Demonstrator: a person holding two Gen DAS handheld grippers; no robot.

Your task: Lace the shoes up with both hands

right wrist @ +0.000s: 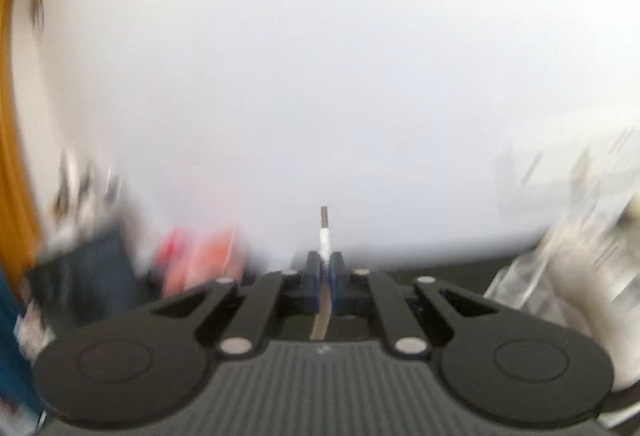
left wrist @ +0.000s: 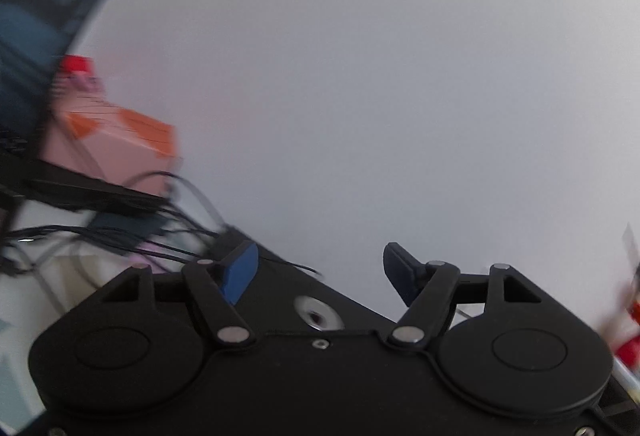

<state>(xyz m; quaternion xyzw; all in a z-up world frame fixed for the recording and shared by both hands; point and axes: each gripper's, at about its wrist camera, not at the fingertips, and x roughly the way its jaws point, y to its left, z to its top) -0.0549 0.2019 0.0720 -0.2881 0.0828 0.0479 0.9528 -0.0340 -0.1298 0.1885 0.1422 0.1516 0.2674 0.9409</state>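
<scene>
In the right wrist view my right gripper (right wrist: 325, 264) is shut on a white shoelace (right wrist: 324, 236). The lace's dark metal tip (right wrist: 324, 216) sticks up past the blue pads, and the lace runs back between the fingers toward the camera. In the left wrist view my left gripper (left wrist: 318, 268) stands open, its blue pads (left wrist: 240, 272) far apart with nothing between them. Both grippers point at a plain white wall. No shoe shows in either view.
In the left wrist view, a dark monitor (left wrist: 44, 8), a pink and orange box (left wrist: 120, 140) and black cables (left wrist: 120, 240) are at the left. The right wrist view is blurred: red items (right wrist: 200, 256) low left, clear plastic (right wrist: 580, 236) at right.
</scene>
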